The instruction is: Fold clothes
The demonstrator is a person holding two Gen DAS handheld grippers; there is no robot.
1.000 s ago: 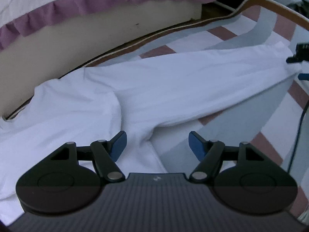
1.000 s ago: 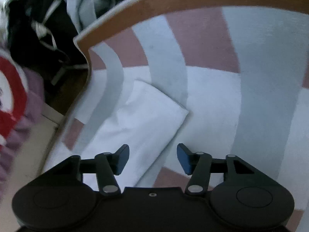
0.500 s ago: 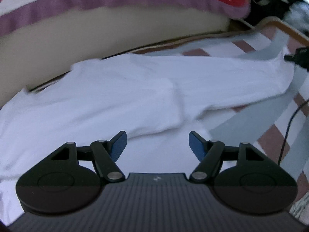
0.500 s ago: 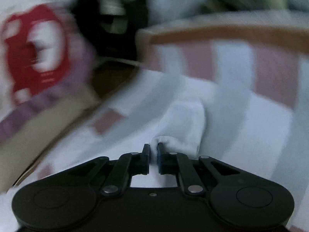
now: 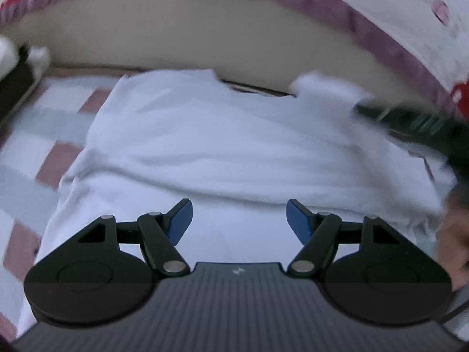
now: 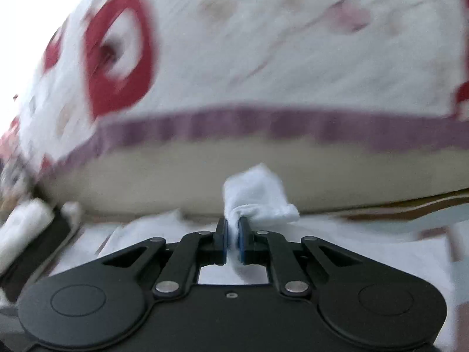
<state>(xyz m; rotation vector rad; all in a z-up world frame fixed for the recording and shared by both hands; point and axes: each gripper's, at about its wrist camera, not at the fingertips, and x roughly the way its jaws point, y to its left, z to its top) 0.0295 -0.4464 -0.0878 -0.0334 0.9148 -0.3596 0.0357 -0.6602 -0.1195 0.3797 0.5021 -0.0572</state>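
- The left gripper hangs with its blue fingers spread wide, nothing between them, just above the white shirt.
- The shirt lies spread on the striped mat; bare mat shows along its left edge.
- The right gripper is pinched tight on the sleeve end, whose bunched cloth sticks up past its fingertips, lifted off the shirt.
- Beyond, the shirt's far edge reaches a beige wall-like side under a purple-trimmed bedcover.
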